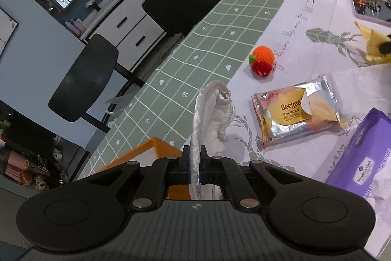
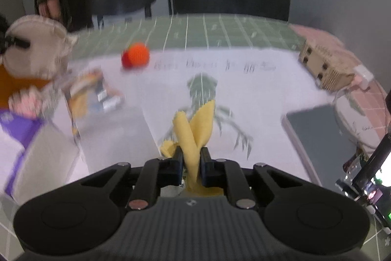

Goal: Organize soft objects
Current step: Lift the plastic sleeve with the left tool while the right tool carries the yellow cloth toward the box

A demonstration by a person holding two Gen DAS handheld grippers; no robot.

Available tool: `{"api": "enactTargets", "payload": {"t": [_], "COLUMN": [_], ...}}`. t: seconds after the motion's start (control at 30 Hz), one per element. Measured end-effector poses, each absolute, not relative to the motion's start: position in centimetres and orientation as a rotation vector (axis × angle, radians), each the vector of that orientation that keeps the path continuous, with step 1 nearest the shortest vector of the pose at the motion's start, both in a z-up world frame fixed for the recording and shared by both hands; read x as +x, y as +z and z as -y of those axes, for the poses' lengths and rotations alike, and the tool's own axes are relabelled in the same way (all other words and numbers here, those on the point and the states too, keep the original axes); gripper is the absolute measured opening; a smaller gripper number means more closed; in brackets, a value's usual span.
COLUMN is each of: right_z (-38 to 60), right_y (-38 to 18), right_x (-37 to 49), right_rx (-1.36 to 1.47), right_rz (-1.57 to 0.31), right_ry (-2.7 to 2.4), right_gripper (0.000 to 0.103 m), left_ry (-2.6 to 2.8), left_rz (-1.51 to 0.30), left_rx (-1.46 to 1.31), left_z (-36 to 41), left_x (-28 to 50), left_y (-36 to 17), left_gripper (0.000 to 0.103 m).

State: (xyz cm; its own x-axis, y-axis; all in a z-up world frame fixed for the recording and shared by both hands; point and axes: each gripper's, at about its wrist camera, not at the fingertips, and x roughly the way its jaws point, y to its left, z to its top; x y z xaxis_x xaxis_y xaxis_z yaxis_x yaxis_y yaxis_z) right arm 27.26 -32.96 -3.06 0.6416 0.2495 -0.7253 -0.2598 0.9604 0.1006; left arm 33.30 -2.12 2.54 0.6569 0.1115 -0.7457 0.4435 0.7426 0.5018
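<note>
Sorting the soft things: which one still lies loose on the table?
The orange knitted ball. The white cloth and yellow cloth are each clamped in jaws.

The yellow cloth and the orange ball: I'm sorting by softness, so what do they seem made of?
The yellow cloth, pinched in the right gripper, looks like thin matte fabric, perhaps microfibre: limp folds, zigzag edge. The orange ball looks crocheted yarn: ribbed stitches, fuzzy matte surface.
</note>
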Motion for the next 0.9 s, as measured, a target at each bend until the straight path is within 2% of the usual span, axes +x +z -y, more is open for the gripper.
{"api": "enactTargets", "payload": {"t": [0.3, 0.53, 0.57, 0.67, 0.8, 0.9], "right_z": [34.4, 32.4, 32.3, 32.0, 33.0, 33.8], "right_y": [-0.2, -3.4, -4.0, -4.4, -3.8, -4.1], "right_x": [26.5, 27.3, 27.4, 27.4, 28.1, 29.1], "right_rx": [0.166, -0.003, -0.017, -0.051, 0.064, 0.115], "right_rz": [-0.711, -0.952, -0.971, -0.966, -0.918, -0.934], "right_ry": [0.333, 0.3, 0.293, 0.263, 0.234, 0.206], "right_gripper": [0.014, 0.017, 0.021, 0.052, 0.063, 0.062], "left_ry": [-0.227, -0.221, -0.222, -0.222, -0.222, -0.226], "left_rz": [-0.795, -0.802, -0.803, -0.809, -0.815, -0.82], "left_rx": [0.675, 0.674, 0.67, 0.671, 0.673, 0.673], "left_z": [0.9, 0.2, 0.1, -0.2, -0.1, 0.0], "left_x": [30.5, 29.6, 29.6, 29.5, 29.5, 29.4], "left_y": [5.6, 5.6, 5.6, 5.3, 5.0, 4.8], "left_gripper": [0.005, 0.005, 0.005, 0.005, 0.005, 0.005]}}
